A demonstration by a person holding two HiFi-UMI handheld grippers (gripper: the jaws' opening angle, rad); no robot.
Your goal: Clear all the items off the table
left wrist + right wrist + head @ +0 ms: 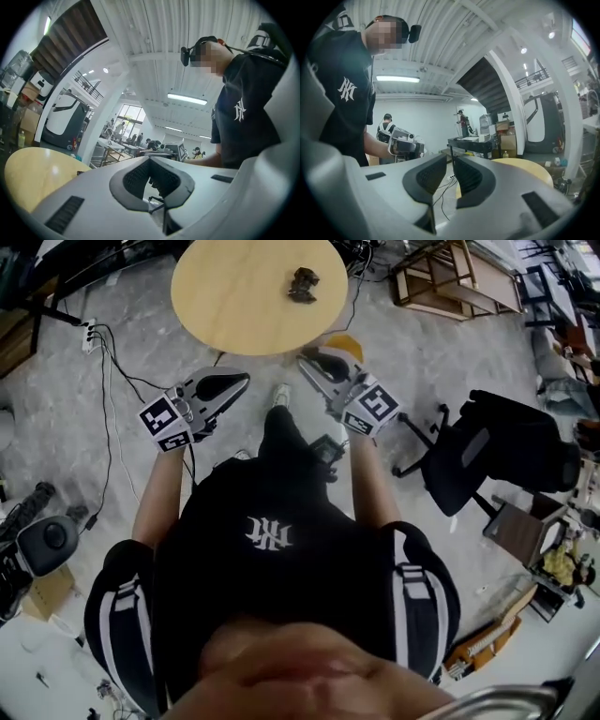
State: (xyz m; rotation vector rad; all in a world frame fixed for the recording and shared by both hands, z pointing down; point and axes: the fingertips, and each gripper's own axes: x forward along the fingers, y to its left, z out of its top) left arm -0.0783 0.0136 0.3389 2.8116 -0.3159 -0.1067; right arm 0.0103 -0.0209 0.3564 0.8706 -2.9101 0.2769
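A small dark crumpled item lies on the round pale wooden table, right of its middle. Both grippers hang below the table's near edge, over the floor, pointing inward at each other. My left gripper has its jaw tips together with nothing between them; the table shows at its left. My right gripper has a narrow slit between its jaws and holds nothing; the table lies just beyond it. The dark item appears in neither gripper view.
A black office chair stands on the floor at the right. Cables and a power strip lie left of the table. Wooden frames sit at the back right. My own legs and shoe are between the grippers.
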